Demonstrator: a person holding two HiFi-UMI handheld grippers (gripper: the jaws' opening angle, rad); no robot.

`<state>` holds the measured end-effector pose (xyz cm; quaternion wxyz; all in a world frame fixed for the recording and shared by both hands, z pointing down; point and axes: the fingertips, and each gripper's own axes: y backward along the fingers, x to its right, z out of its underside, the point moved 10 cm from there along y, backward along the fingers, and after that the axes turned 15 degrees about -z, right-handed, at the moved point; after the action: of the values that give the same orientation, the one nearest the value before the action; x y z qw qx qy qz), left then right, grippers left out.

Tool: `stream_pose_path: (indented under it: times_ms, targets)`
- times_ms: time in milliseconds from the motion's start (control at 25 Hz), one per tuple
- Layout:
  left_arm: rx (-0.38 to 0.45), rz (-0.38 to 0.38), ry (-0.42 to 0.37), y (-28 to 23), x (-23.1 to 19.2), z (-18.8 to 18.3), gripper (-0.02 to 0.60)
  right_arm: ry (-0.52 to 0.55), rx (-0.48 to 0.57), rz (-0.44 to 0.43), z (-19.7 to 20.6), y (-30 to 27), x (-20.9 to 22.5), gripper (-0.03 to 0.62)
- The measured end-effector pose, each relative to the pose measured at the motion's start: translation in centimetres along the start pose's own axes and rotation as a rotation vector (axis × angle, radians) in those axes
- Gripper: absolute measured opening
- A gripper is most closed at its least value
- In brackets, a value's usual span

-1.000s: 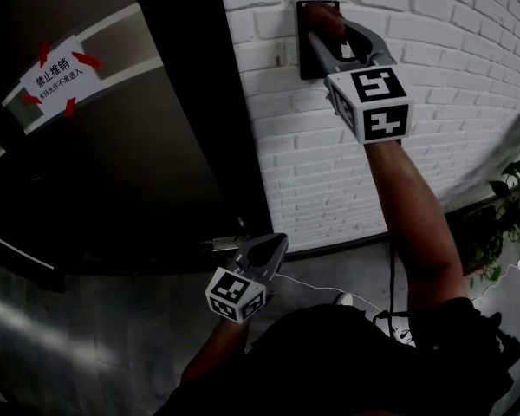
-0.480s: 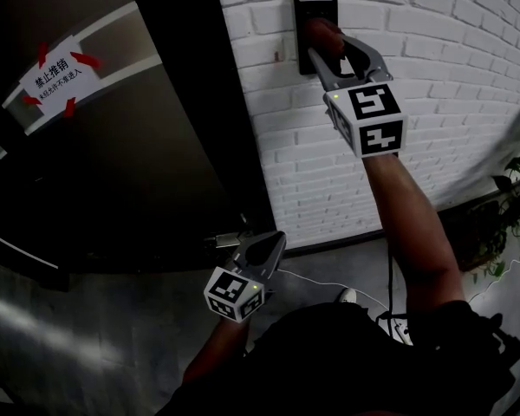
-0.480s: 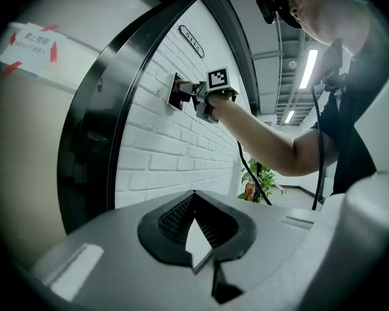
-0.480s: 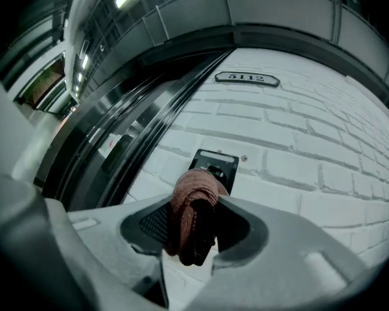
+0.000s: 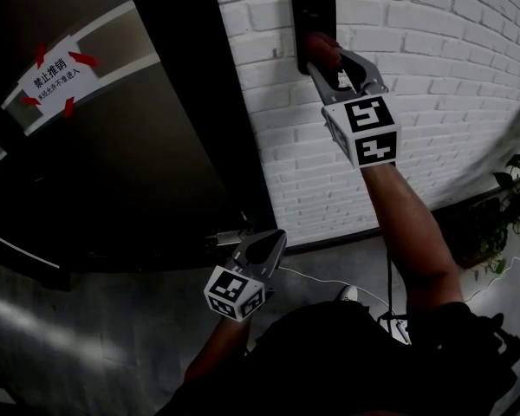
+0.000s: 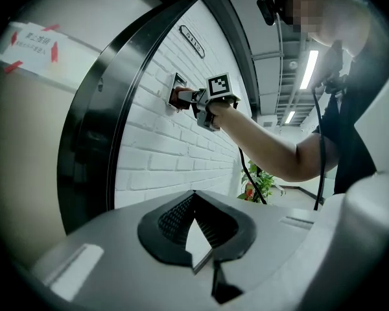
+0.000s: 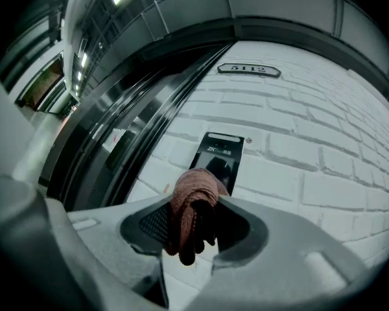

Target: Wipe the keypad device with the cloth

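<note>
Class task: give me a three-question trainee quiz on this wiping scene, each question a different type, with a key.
1. True or false: the cloth is clamped in the right gripper.
2. The keypad device is mounted on: A) a wooden cabinet, B) the white brick wall, C) a table.
3. Fill in: the left gripper has its jaws ____, with nothing between them.
Key: 1 true; 2 B; 3 shut.
</note>
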<state>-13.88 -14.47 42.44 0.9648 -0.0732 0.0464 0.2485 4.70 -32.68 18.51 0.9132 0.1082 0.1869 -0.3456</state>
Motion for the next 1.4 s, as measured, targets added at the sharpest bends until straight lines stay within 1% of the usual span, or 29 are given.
stream_pose_path:
  times_ms: [760, 920, 1400]
  targets:
    - [-0.017, 0.018, -0.009, 0.1, 0.7, 0.2, 0.017, -0.052, -0.075, -0.04, 3.5, 0.6, -1.5, 0.143]
    - [-0.01, 0.01, -0.021, 0.1, 0.6, 0.4, 0.016, -0.063, -0.092, -0.049, 4.1, 0.6, -1.9, 0.141]
    - [-0.015, 0.017, -0.01, 0.4, 1.0, 0.2, 0.015, -0.119, -0.145, -0.083, 5.8, 0.6, -2.2, 0.142]
